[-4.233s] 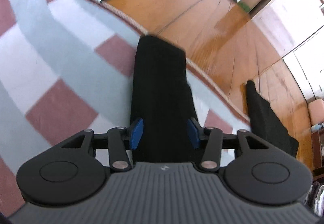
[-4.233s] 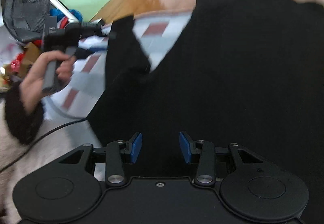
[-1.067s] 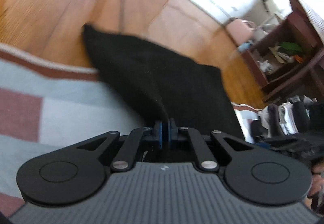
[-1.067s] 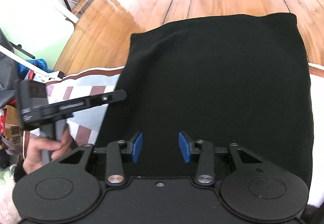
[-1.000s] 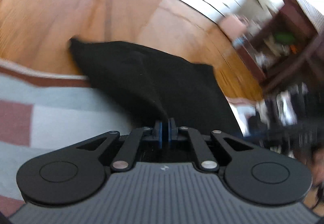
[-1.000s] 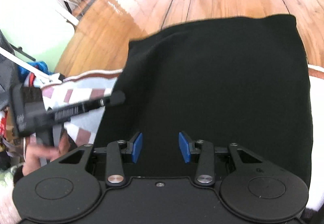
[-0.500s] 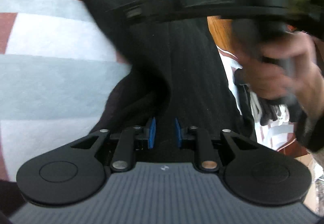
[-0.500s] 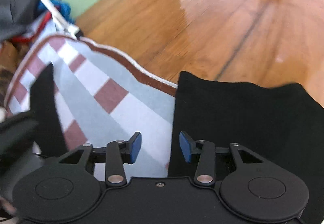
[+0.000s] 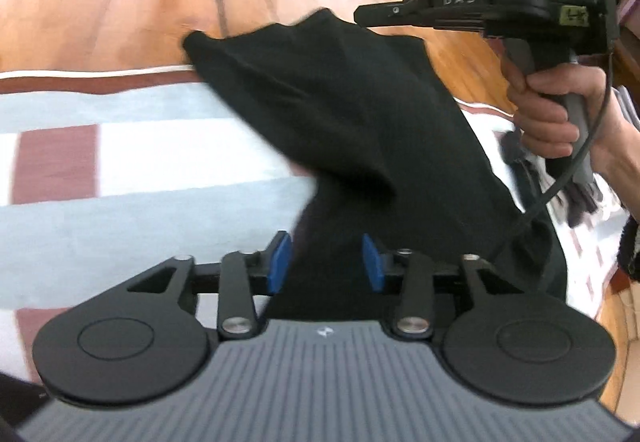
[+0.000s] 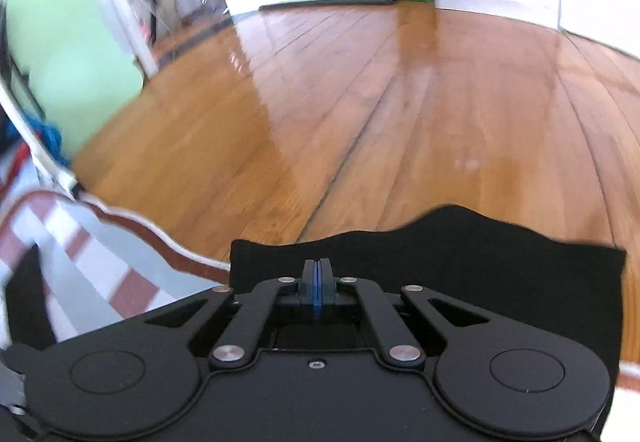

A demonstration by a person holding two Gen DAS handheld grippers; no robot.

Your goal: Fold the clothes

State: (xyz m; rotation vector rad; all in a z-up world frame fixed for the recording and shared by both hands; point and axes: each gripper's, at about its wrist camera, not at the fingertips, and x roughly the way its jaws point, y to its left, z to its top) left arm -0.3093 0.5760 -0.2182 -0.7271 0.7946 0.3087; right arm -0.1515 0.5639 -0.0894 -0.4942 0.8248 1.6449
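The wood floor (image 10: 400, 114) fills the right wrist view. The striped rug (image 9: 120, 162) fills the nine o'clock side of the left wrist view. The black cloth (image 9: 360, 114) lies across the rug's far edge onto the floor.

Only the left view shows the person's hand (image 9: 556, 110) at two o'clock.

The left gripper (image 9: 326, 262) has just been opening, with cloth between its blue pads, not pinched. The right gripper (image 10: 317, 282) has just snapped together, probably on the cloth's edge; that part is hidden.
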